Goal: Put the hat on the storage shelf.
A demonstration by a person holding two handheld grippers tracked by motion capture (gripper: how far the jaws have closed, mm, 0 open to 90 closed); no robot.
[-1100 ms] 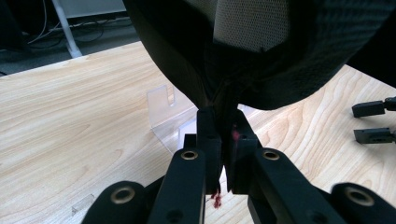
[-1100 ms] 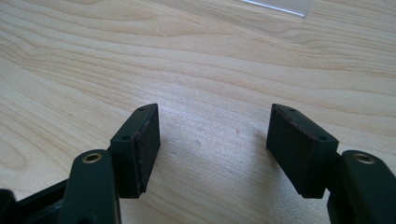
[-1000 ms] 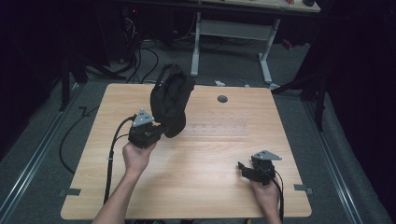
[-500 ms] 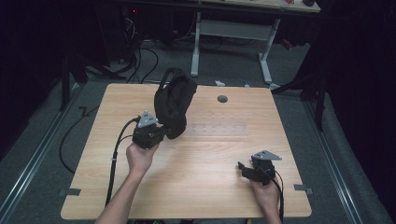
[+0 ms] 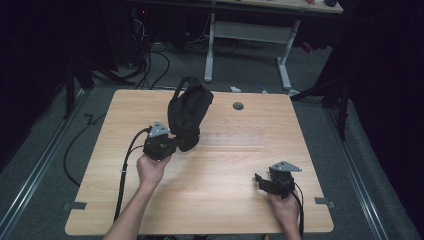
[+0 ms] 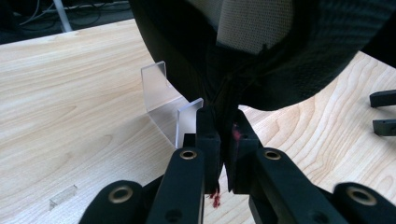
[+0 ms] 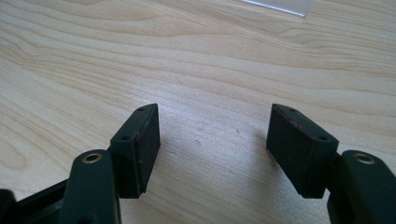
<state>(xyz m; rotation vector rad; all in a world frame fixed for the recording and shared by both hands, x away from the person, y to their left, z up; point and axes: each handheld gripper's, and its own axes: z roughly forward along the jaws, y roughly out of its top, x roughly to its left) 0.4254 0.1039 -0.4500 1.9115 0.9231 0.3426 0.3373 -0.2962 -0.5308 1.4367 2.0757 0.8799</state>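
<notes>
The left gripper (image 5: pixel 172 142), clamped on a black bag (image 5: pixel 187 112), has carried it slightly nearer over the bench (image 5: pixel 225 165), perhaps clearing the clear stand (image 6: pixel 168 105). The right gripper (image 5: pixel 262 182) rests open.

wooden table (image 5: pixel 215 170), grommet hole (image 5: pixel 238 106), grey floor (image 5: pixel 45 150)

- The left gripper (image 6: pixel 223 140) has its jaws pinched tight on a black fabric bag (image 6: pixel 280 51).
- A clear plastic stand (image 6: pixel 170 105) sits on the wooden table (image 6: pixel 70 116) just beside the jaws.
- Two black jaw tips (image 6: pixel 383 112) show at the right edge.
</notes>
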